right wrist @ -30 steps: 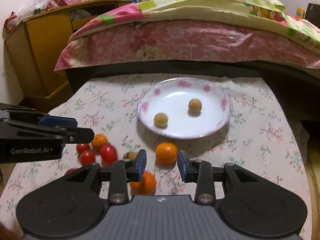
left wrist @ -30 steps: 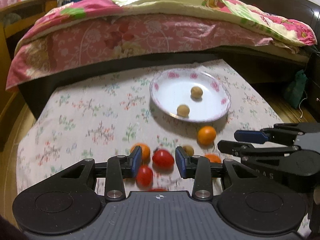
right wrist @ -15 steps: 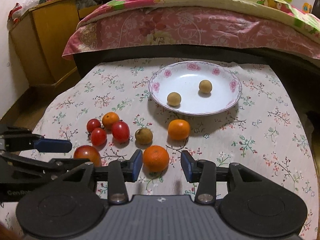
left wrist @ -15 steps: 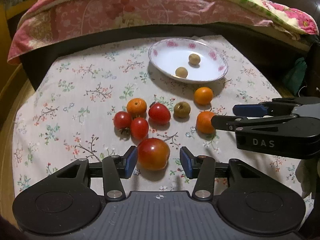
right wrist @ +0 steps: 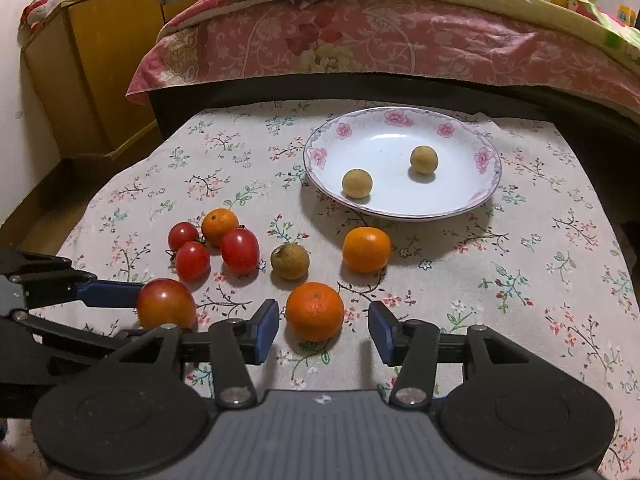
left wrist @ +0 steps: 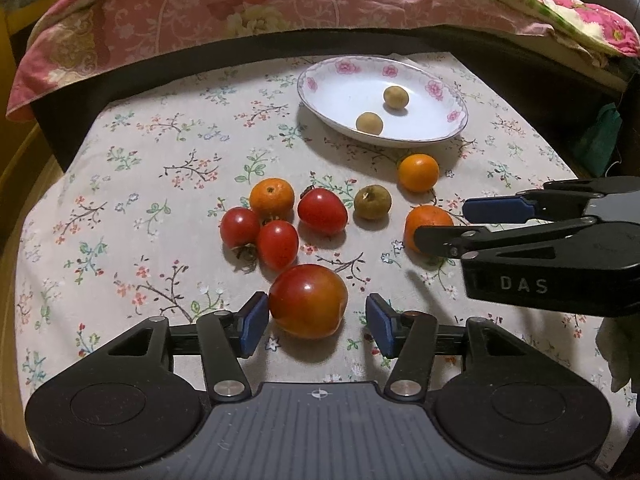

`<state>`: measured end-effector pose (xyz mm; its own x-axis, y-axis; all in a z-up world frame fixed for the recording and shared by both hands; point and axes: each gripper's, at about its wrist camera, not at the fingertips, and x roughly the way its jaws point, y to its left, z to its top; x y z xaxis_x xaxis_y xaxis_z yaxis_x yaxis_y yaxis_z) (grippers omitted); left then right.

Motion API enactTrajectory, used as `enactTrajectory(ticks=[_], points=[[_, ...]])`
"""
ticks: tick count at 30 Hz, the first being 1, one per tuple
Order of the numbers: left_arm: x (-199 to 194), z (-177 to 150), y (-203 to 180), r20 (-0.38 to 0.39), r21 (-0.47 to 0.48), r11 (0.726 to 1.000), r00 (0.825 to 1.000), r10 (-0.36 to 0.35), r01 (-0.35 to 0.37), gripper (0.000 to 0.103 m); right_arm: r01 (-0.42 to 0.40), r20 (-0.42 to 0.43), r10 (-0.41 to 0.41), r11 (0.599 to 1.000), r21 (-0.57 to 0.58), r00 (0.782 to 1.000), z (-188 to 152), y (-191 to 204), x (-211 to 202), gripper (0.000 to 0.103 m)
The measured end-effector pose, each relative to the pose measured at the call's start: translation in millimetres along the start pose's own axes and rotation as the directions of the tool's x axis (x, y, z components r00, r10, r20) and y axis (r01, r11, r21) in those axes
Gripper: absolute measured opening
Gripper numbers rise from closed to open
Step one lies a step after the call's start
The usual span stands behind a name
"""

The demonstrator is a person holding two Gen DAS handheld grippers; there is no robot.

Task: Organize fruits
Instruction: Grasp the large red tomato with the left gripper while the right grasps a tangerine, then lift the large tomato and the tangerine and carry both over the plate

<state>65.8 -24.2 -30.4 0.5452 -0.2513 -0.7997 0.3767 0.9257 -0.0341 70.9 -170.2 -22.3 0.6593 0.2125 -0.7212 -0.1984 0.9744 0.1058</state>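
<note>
orange: part hidden by right gripper | bed: cut off (top edge)

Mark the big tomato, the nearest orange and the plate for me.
big tomato (left wrist: 307,300): left wrist view, middle of its skin.
nearest orange (right wrist: 315,311): right wrist view, centre of its peel.
plate (right wrist: 484,158): right wrist view, flowered right rim.

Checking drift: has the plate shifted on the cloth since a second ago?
Cannot tell. The plate sits on the same part of the tablecloth print, but both cameras moved.
</note>
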Motion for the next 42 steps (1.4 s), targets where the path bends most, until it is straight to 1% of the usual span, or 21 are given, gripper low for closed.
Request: enactTrajectory(ticks=[4,10,17,18,19,20,22,25,28,33,37,42], points=[[5,-1,-2,-0.003,0.011,1.0,1.0,0.008,-0.008,0.063,0.0,-0.007,0.0,1.0,-0.015,1.0,0,1,7,0.048],[10,-2,0,-0.008,0.0,1.0,1.0,0.004,-0.004,0.063,0.003,-0.013,-0.003,0.999,-0.037,1.0,0,4,18,0.048],[13,-1,-2,-0.005,0.002,1.0,1.0,0.02,-0.02,0.055,0.001,-0.016,-0.002,0.998,-0.062,1.0,0,8,22,0.048],[13,-1,-1,-0.004,-0.002,1.0,1.0,0.02,-0.02,0.053,0.0,-0.019,-0.001,0.998,-0.064,1.0,0,8,22,0.046],[12,-1,0,-0.003,-0.007,1.0,1.0,0.019,-0.019,0.051,0.001,-0.021,-0.002,0.998,-0.069,1.0,0,9,22,0.042],[12,-1,1,-0.002,-0.01,1.0,1.0,0.019,-0.019,0.052,0.004,-0.02,-0.005,0.997,-0.074,1.0,0,10,22,0.038],[12,0,3,-0.002,-0.018,1.0,1.0,0.011,-0.011,0.051,0.003,-0.018,-0.004,0.997,-0.073,1.0,0,9,21,0.036],[12,-1,3,-0.002,-0.011,1.0,1.0,0.01,-0.01,0.051,-0.001,-0.02,-0.001,0.997,-0.073,1.0,-1,9,21,0.035],[11,-1,2,-0.006,-0.012,1.0,1.0,-0.01,0.01,0.051,-0.005,-0.023,0.003,0.997,-0.079,1.0,-1,9,20,0.035],[9,-2,-2,-0.011,0.011,1.0,1.0,-0.024,0.024,0.051,-0.013,-0.022,0.011,0.996,-0.086,1.0,-4,10,13,0.035],[7,-4,-4,-0.008,0.036,0.999,1.0,-0.018,0.018,0.051,-0.001,-0.015,-0.001,0.993,-0.12,1.0,-8,14,6,0.035],[7,-2,-6,-0.006,0.056,0.998,1.0,-0.011,0.012,0.051,-0.01,-0.025,0.007,0.989,-0.149,1.0,-15,17,3,0.035]])
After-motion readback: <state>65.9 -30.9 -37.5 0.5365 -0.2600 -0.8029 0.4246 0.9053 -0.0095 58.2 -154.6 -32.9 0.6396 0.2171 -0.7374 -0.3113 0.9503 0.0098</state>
